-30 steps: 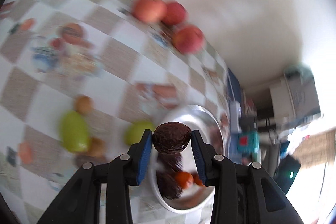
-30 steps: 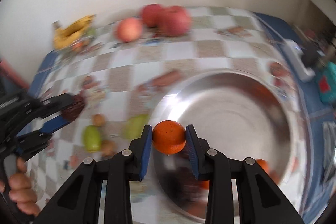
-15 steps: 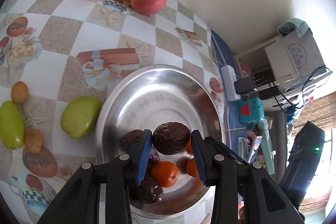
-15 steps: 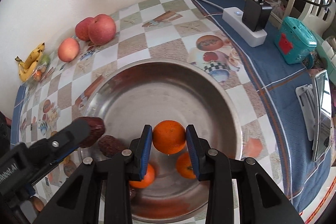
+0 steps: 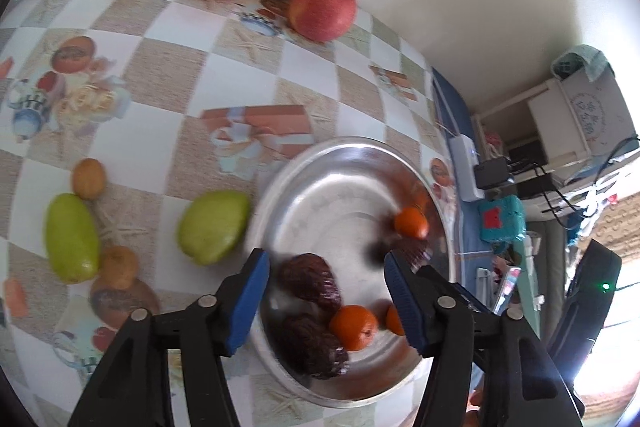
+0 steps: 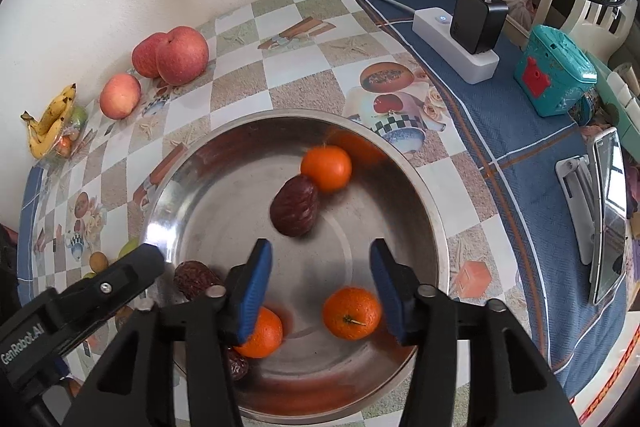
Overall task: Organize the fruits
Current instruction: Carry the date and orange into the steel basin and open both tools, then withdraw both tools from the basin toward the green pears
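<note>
A round steel bowl (image 6: 420,211) (image 5: 304,187) holds three oranges and several dark wrinkled dates. One orange (image 6: 326,167) and a date (image 6: 295,206) lie loose near the bowl's far side. My right gripper (image 6: 318,283) is open and empty above the bowl, over two more oranges (image 6: 352,313). My left gripper (image 5: 326,295) is open and empty over the bowl's near rim, above dates (image 5: 310,283) and an orange (image 5: 354,327). The left gripper's arm shows in the right wrist view at lower left.
Three red apples (image 5: 322,9) (image 6: 182,55) and bananas (image 6: 46,123) lie by the wall. Two green fruits (image 5: 214,225) and small brown fruits (image 5: 88,179) lie left of the bowl. A power strip (image 6: 456,47), teal box (image 6: 554,71) and phone (image 6: 608,215) sit on the right.
Both grippers have opened. The date from the left gripper and the orange from the right gripper now lie loose in the bowl.
</note>
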A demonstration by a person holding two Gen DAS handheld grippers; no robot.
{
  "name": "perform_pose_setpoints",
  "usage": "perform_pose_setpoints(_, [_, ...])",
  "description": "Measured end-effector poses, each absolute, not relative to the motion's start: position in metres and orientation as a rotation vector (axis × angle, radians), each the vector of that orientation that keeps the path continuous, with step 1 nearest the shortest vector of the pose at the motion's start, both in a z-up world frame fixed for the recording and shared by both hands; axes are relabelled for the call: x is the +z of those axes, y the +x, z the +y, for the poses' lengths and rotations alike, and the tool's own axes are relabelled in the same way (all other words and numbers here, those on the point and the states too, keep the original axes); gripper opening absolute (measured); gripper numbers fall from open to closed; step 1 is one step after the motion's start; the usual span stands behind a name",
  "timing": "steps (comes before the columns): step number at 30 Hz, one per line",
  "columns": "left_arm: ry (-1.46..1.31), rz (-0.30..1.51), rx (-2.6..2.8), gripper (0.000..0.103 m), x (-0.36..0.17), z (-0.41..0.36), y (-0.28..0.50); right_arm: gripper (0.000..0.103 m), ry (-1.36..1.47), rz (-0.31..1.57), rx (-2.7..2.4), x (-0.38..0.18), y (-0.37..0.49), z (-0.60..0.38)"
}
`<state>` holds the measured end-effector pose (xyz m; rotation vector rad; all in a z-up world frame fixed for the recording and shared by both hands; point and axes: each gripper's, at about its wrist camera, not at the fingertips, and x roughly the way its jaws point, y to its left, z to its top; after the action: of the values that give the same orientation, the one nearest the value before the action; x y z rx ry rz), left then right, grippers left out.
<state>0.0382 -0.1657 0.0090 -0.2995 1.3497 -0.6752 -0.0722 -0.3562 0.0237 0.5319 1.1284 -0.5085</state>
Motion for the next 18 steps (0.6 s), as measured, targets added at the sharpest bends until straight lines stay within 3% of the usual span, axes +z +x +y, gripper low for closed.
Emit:
perform_pose_setpoints(5, [-0.296, 1.342, -0.616, 0.068, 0.011, -0.153, 0.044, 0.067, 0.516, 1.142, -0.52, 0.023, -0.071, -0.356])
perform_pose_setpoints(12, [-0.287, 1.332, -0.565, 0.07, 0.013, -0.143, 0.048, 0.068, 0.49, 1.157, -0.514, 0.021, -0.066, -0.352])
perform_pose_setpoints(16, [-0.226, 1.302, -0.456, 0.103, 0.016, -0.135, 0.051, 0.068, 0.483, 1.156, -0.51, 0.023, -0.064, -0.35])
perform_pose_setpoints(18, [-0.171, 1.261, -0.369, 0.103, 0.018, -0.128, 0.052, 0.068, 0.477, 1.155, -0.507, 0.023, -0.063, -0.349])
